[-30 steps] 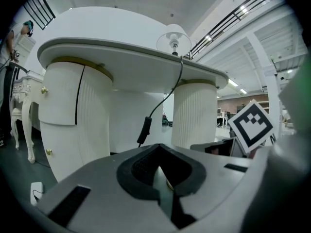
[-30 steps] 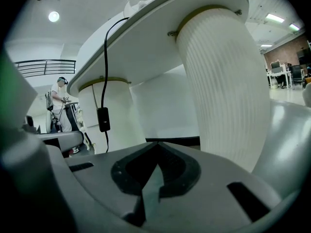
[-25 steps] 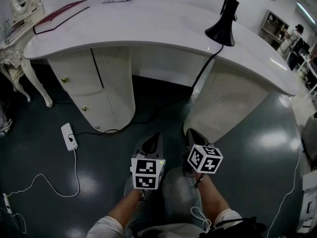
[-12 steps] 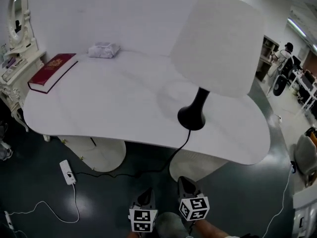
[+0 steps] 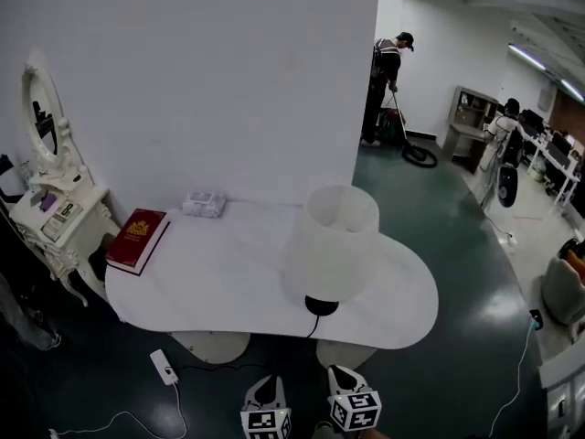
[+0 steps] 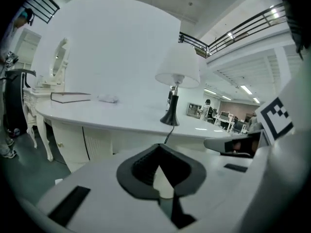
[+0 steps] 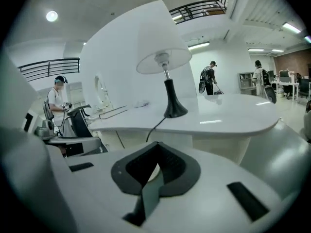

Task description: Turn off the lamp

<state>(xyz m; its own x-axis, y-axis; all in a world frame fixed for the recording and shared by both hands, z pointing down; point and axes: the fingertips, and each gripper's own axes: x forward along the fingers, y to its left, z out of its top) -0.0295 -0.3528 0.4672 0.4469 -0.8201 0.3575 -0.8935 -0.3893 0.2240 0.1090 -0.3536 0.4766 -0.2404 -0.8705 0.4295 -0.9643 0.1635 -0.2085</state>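
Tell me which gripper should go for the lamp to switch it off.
Right, probably. In the head view the right gripper sits nearer the black base of the lamp than the left gripper. Both are shut and empty; no switch shows.

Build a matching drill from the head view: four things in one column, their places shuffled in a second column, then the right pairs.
Things:
1. lamp
2. red book
3. white packet
4. power strip

Places:
A. on the floor, below the near edge of the table
B. at the table's far edge
C. on the table's left end
D. near the table's front edge

Pairs: 1-D, 2-C, 3-B, 4-A
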